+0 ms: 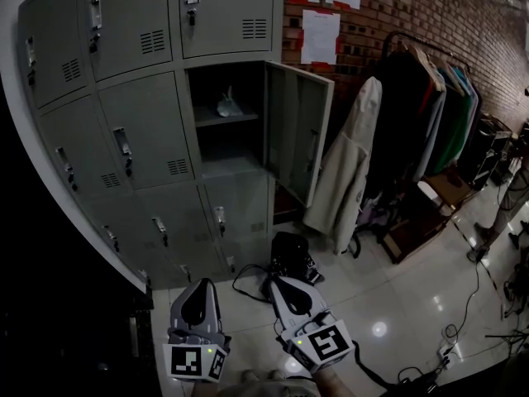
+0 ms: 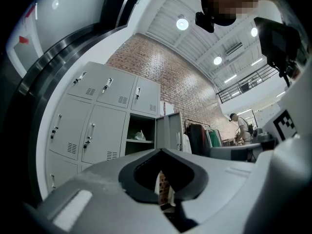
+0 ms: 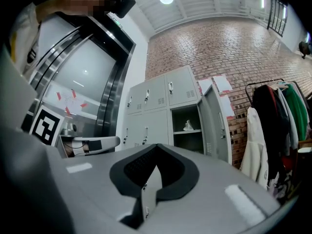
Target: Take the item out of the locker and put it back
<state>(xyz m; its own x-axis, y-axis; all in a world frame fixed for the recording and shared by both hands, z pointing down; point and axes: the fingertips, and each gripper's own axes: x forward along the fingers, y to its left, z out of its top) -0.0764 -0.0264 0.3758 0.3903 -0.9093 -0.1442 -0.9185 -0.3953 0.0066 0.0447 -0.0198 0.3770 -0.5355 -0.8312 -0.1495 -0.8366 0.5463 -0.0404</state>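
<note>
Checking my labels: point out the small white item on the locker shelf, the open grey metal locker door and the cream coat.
small white item (image 1: 229, 104): head view, its middle.
open grey metal locker door (image 1: 297, 131): head view, its flat panel.
cream coat (image 1: 347, 168): head view, its body.

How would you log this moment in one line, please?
locker door: open | item: on shelf inside | left gripper: jaws shut, empty | right gripper: jaws shut, empty

You hold both grippers low and side by side, pointing forward. Your left gripper (image 1: 202, 286) has its fingers pressed together with nothing between them. Your right gripper (image 1: 278, 284) is likewise closed and empty.
</note>
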